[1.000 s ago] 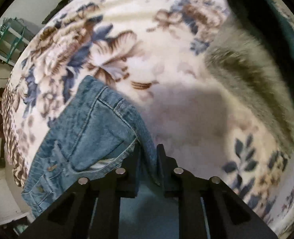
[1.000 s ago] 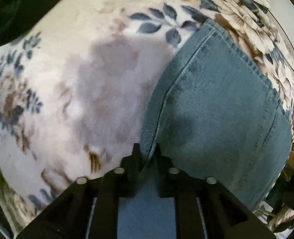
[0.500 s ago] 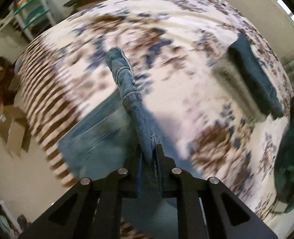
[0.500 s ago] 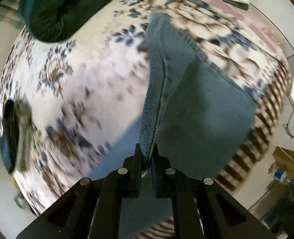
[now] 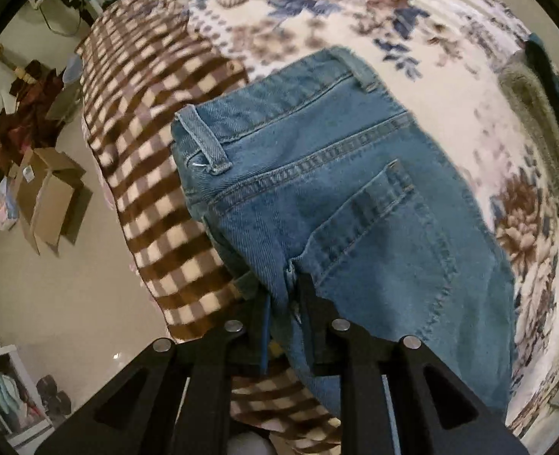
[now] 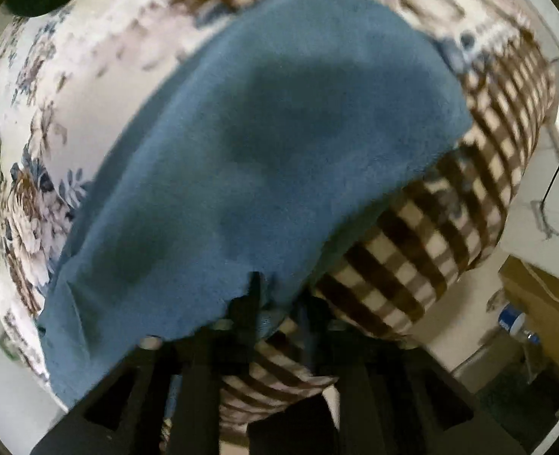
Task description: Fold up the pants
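left wrist view: my left gripper (image 5: 285,295) is clamped on the denim at the seat seam of the jeans (image 5: 355,197). half a second ago the cloth hung as a raised ridge — now it lies spread, back pocket up, on the bedspread (image 5: 317,11) near its checked border. right wrist view, blurred: my right gripper (image 6: 279,303) pinches the leg end of the jeans (image 6: 264,144). i judge one fold as laid — release and smoothing come next.
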The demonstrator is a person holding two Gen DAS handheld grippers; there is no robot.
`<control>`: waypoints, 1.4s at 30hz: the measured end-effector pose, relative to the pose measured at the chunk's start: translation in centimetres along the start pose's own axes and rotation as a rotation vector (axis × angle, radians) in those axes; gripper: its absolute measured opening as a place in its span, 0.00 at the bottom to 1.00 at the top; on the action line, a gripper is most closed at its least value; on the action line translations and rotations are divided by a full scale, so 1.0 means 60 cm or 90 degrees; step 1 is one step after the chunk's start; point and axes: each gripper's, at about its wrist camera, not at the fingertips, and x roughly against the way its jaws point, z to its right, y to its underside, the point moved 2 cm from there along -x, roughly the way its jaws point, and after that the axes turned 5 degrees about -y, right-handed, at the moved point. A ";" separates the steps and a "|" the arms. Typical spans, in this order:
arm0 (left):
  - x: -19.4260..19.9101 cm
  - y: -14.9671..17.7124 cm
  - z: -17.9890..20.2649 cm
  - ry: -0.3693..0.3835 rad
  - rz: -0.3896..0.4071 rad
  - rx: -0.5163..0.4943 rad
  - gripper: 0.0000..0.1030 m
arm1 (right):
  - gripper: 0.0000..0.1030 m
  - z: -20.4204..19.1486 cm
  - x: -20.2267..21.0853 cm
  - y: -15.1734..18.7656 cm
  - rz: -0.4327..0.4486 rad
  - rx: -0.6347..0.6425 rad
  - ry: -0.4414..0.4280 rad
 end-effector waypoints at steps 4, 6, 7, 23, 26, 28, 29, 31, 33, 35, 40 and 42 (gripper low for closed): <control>0.055 0.015 0.026 -0.011 0.046 -0.051 0.48 | 0.57 0.077 0.046 -0.004 0.021 -0.019 -0.070; 0.073 0.024 0.037 -0.011 0.072 -0.073 0.74 | 0.62 0.113 0.081 -0.012 0.052 -0.032 -0.086; 0.086 0.033 0.058 -0.010 0.086 -0.094 0.77 | 0.63 0.134 0.092 -0.020 0.065 -0.041 -0.091; 0.031 0.262 0.444 0.020 0.088 -0.504 0.79 | 0.63 0.106 0.085 -0.302 0.138 0.119 0.052; 0.023 0.286 0.478 0.016 0.084 -0.535 0.79 | 0.19 0.079 0.075 -0.300 0.138 0.166 0.056; 0.018 0.299 0.493 0.017 0.077 -0.547 0.79 | 0.11 0.059 0.085 -0.286 0.177 0.206 0.082; 0.017 0.301 0.496 0.015 0.075 -0.550 0.79 | 0.11 0.052 0.094 -0.278 0.197 0.217 0.079; 0.019 0.306 0.501 0.019 0.073 -0.555 0.79 | 0.10 0.061 0.118 -0.264 0.235 0.220 0.080; 0.023 0.310 0.505 0.023 0.077 -0.562 0.79 | 0.09 0.060 0.146 -0.255 0.271 0.199 0.063; 0.027 0.313 0.505 0.024 0.086 -0.565 0.79 | 0.09 0.058 0.172 -0.250 0.304 0.186 0.050; 0.008 0.304 0.510 0.010 0.084 -0.557 0.79 | 0.09 0.023 0.151 -0.268 0.321 0.189 0.084; -0.003 0.298 0.518 0.007 0.086 -0.558 0.79 | 0.10 0.008 0.151 -0.262 0.315 0.182 0.084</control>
